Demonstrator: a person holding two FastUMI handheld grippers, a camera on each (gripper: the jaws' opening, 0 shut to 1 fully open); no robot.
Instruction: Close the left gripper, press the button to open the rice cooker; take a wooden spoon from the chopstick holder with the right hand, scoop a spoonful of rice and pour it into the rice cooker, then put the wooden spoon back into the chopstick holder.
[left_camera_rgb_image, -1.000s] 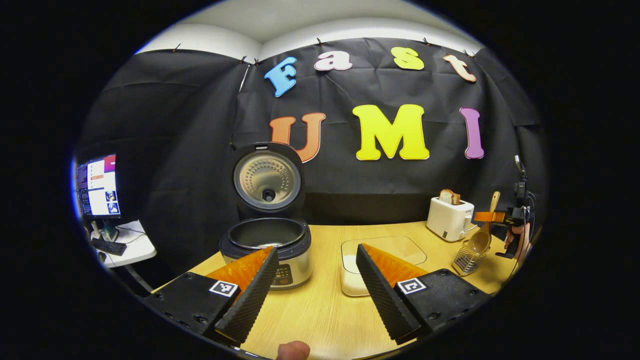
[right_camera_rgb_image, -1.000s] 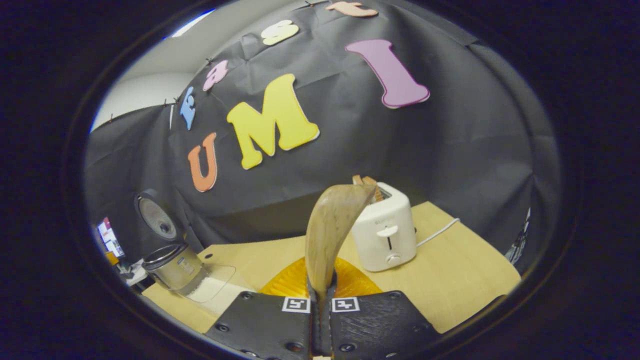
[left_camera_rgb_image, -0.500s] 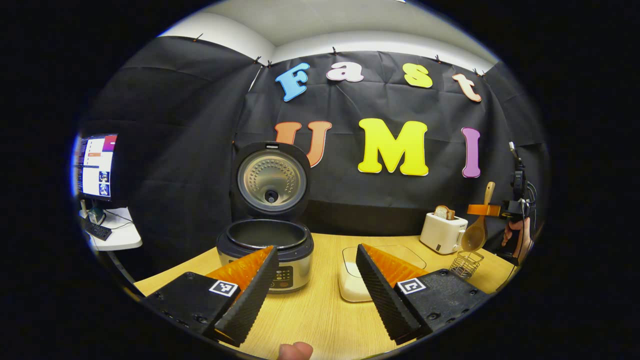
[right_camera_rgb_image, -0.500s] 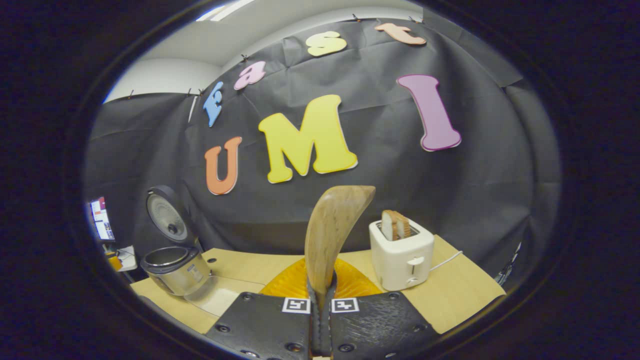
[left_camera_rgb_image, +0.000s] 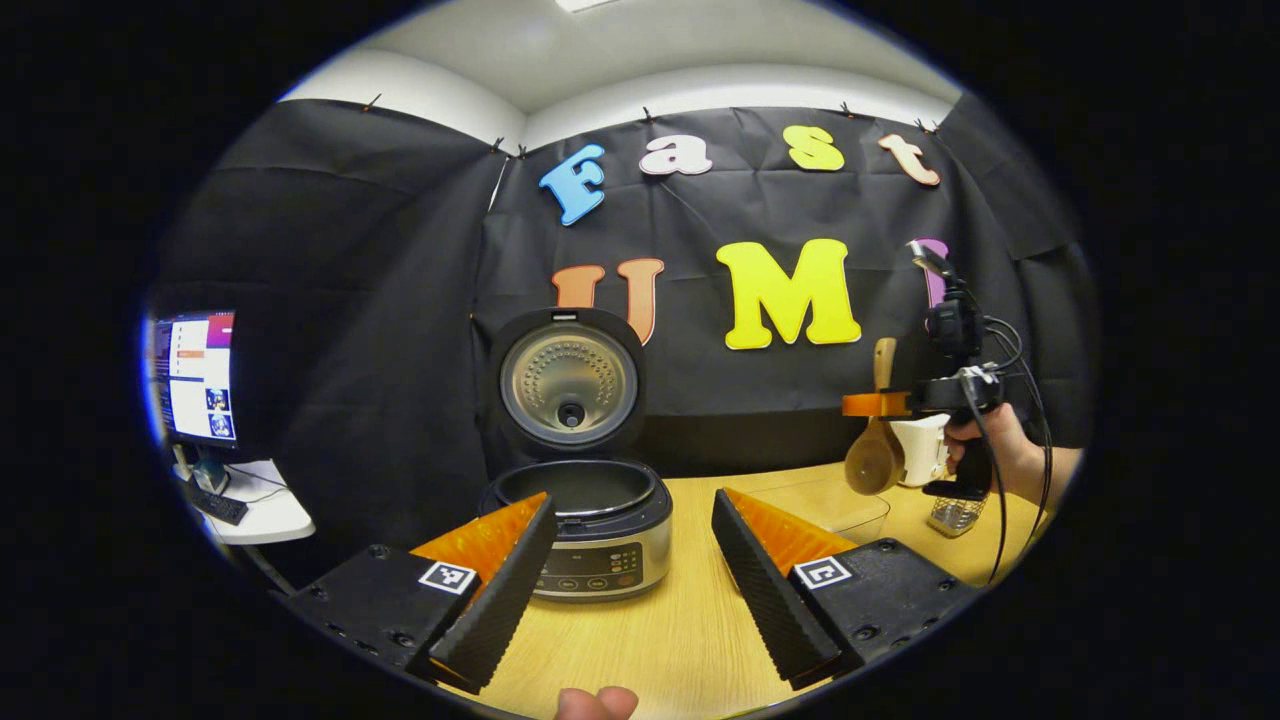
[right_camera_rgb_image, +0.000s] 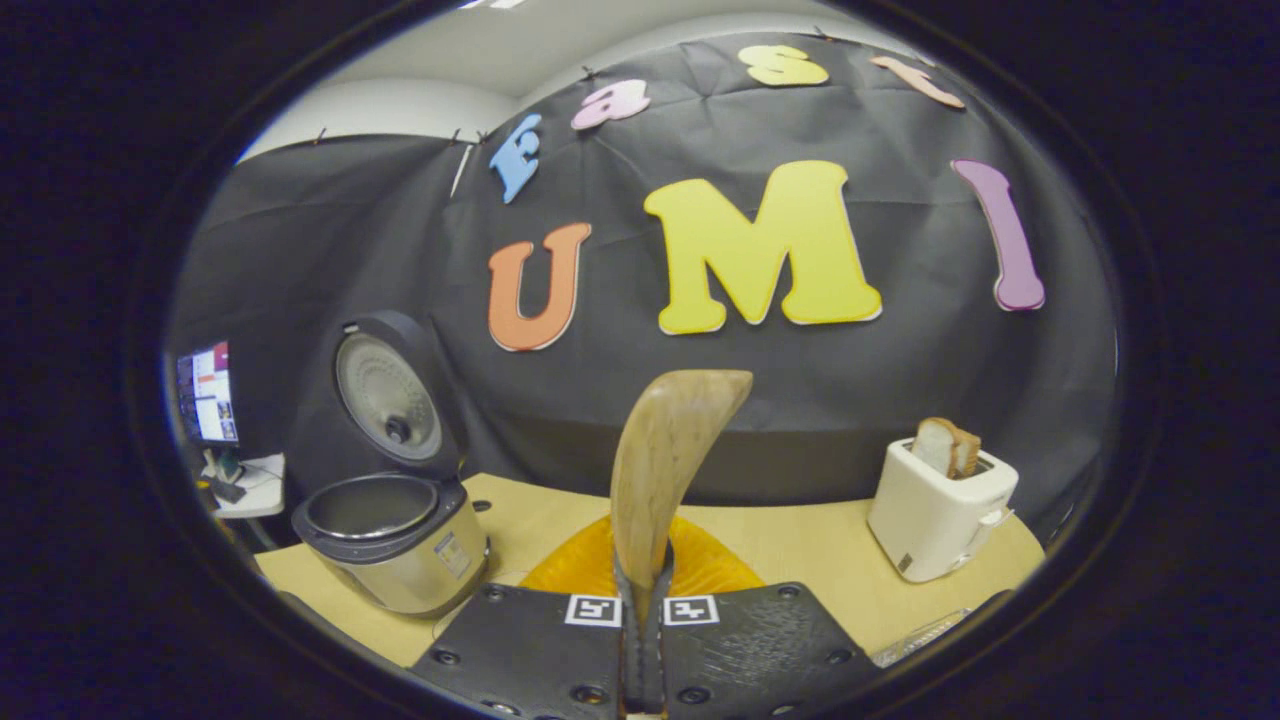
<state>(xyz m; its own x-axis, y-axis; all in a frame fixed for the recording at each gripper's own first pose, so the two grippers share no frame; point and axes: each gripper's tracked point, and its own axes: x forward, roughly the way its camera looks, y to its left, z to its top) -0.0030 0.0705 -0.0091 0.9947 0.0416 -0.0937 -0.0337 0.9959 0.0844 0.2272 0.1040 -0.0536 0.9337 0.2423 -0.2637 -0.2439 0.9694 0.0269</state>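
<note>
Now that your right tool, clamped on the wooden spoon, has swung left toward the open rice cooker, scoop rice next, left tool idle, spread wide.

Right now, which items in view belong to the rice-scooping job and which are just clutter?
Job items:
rice cooker, lid up
wooden spoon, clamped in the right claw
rice container
chopstick holder
left claw, open

Just lying about:
toaster with bread
monitor and keyboard on the side desk
</note>
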